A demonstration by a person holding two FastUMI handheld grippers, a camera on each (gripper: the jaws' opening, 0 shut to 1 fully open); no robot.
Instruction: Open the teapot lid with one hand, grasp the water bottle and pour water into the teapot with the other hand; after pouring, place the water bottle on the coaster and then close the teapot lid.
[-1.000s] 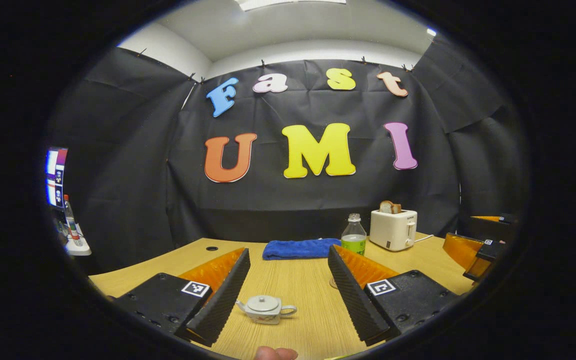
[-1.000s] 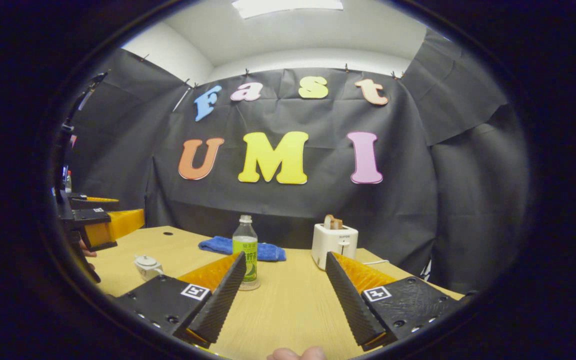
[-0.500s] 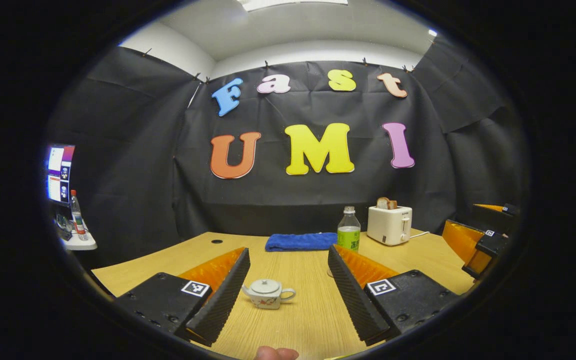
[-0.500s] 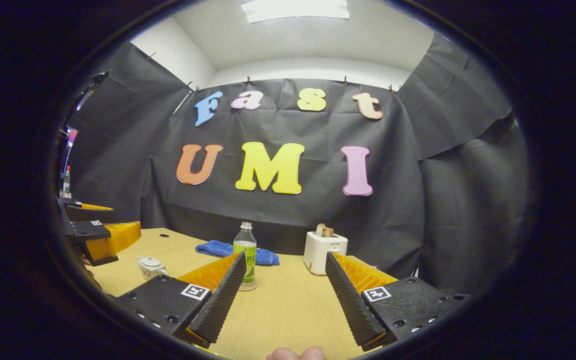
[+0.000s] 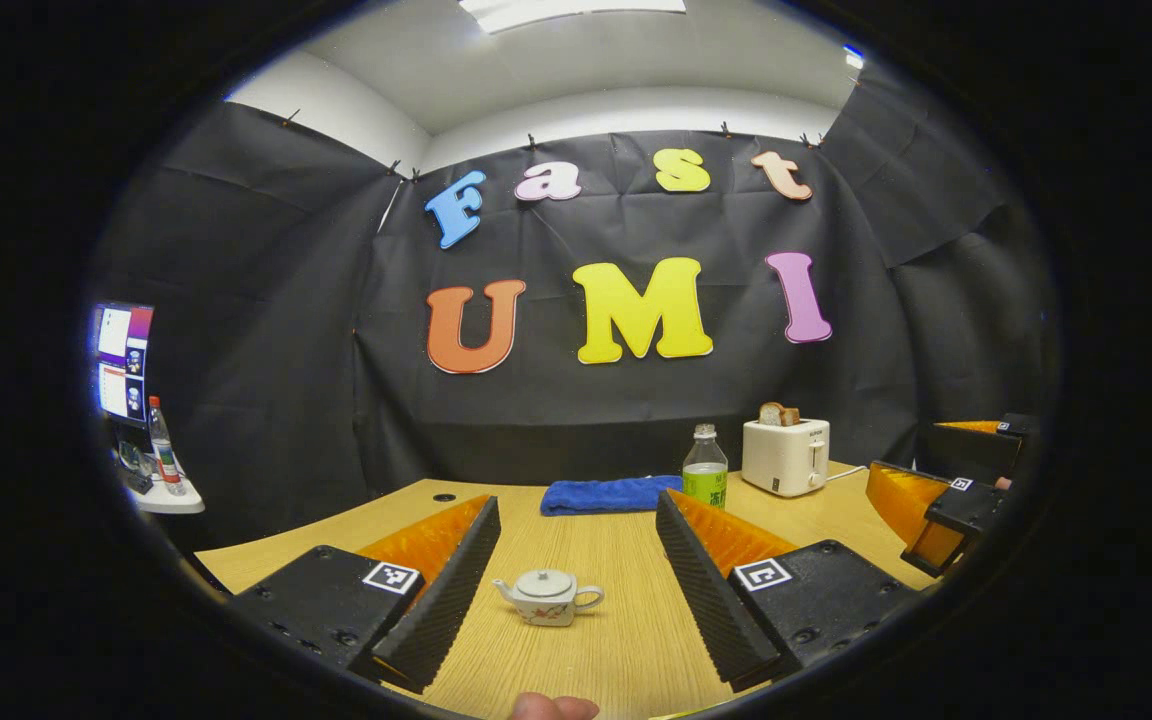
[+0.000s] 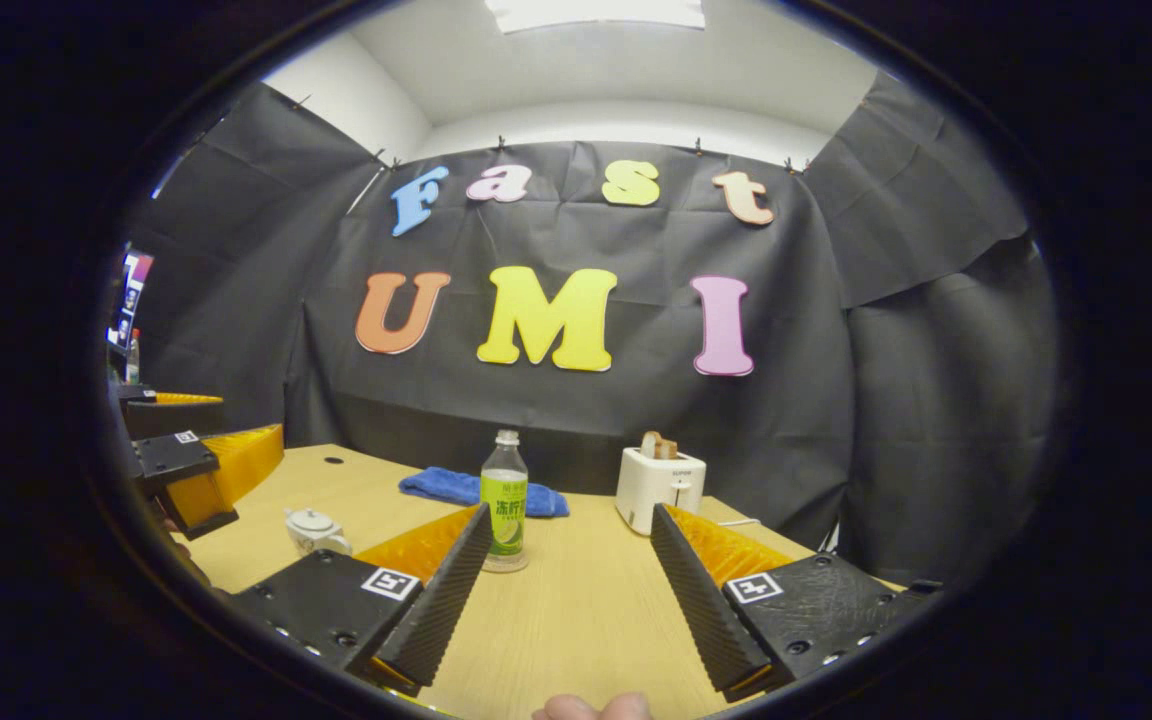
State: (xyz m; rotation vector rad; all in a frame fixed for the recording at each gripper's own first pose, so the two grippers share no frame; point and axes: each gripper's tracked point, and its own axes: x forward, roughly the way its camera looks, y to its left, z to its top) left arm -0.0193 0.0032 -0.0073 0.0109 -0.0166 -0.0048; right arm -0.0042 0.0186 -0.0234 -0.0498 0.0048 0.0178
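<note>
Black cloth closes the booth behind a pale wooden tabletop [image 6: 586, 610], where a blue towel [image 5: 604, 494] and a white toaster [image 6: 660, 484] stand toward the back. Both tools hover above the wood with nothing between their fingers. The left gripper [image 5: 576, 590] has its fingers spread wide, and the teapot [image 5: 548, 598] sits straight ahead between them, a little farther on, with the lid [image 5: 547, 582] resting on it, spout to the left and handle to the right. The right gripper [image 6: 568, 585] is also spread wide; the water bottle [image 6: 505, 512] stands upright ahead of it, just past the tip of its left finger. Under the bottle there seems to be a thin clear disc, perhaps the coaster, but it is too small to be sure. So the left gripper is the nearer one to the lid, the right to the bottle. With lid on and bottle standing, this fits either the time before pouring or the time after closing.
</note>
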